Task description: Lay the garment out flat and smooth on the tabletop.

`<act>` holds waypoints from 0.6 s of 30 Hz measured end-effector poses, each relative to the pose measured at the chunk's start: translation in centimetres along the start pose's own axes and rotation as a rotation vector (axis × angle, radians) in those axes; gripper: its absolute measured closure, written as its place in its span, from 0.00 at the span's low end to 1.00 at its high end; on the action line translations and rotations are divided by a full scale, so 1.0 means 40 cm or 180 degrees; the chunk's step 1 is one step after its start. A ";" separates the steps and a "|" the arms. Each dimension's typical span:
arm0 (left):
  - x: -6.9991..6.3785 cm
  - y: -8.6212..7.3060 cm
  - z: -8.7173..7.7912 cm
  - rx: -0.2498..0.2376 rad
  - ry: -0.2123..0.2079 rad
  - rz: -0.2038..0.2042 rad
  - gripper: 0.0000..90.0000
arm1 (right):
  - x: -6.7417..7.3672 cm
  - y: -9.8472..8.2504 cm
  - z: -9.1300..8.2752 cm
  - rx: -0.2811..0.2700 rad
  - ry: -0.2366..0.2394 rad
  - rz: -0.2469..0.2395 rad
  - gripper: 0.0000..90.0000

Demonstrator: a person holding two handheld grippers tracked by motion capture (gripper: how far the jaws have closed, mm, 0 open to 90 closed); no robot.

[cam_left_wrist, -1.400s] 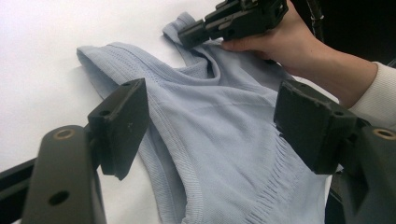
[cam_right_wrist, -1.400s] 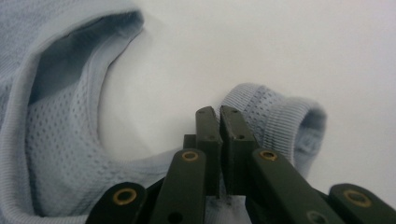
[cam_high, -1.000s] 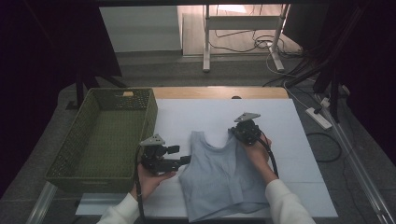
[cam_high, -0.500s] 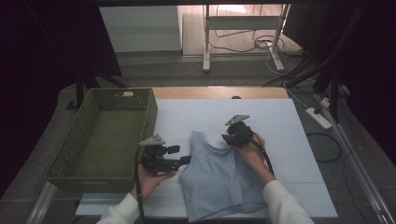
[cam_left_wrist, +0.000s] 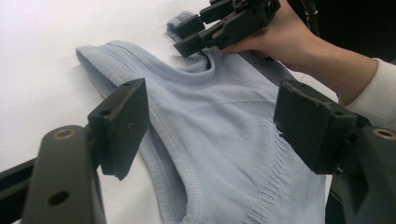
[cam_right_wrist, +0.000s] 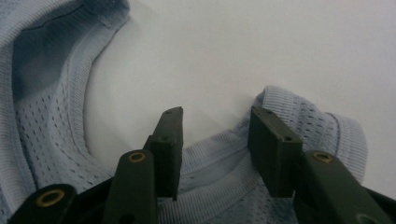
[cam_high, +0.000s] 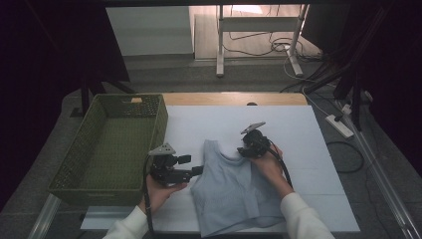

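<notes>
Right hand-held gripper (cam_high: pixel 242 148): I saw it at the frame's centre; its jaws had just been opening and stood released, the garment's neckline edge between them, pads clear of it.
Left hand-held gripper (cam_high: pixel 199 171): I saw it left of centre, jaws spread apart, gripping nothing, at the garment's left edge.
Blue vest (cam_high: pixel 234 191): lay flat on the white surface (cam_high: pixel 293 129), lower centre.
Green basket (cam_high: pixel 99 149): stood at left, apart from the vest.

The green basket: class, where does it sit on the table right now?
In the high view the green basket sits at the table's left edge, just left of the left gripper and the light blue top.
</notes>
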State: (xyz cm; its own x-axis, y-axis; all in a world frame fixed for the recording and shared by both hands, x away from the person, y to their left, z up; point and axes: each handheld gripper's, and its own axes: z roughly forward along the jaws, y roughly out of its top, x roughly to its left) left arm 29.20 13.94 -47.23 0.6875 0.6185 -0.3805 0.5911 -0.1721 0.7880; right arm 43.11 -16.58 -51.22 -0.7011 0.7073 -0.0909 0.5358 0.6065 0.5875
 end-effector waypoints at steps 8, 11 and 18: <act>0.002 -0.001 0.002 0.0010 0.0000 -0.0002 0.29 | 0.009 0.001 0.005 0.0068 0.0017 0.0095 0.51; -0.001 -0.001 0.003 0.0010 -0.0001 0.0002 0.29 | 0.008 0.001 0.005 0.0069 0.0020 0.0124 0.52; -0.002 -0.002 0.003 0.0015 0.0000 -0.0003 0.29 | 0.014 0.006 -0.001 0.0146 -0.0013 0.0100 0.76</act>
State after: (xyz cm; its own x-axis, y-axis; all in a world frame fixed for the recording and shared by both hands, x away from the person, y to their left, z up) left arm 29.13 13.81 -47.32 0.6869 0.6188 -0.3812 0.5936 -0.1751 0.7854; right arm 42.81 -16.05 -51.10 -0.6817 0.7277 -0.0764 0.5785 0.6000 0.5525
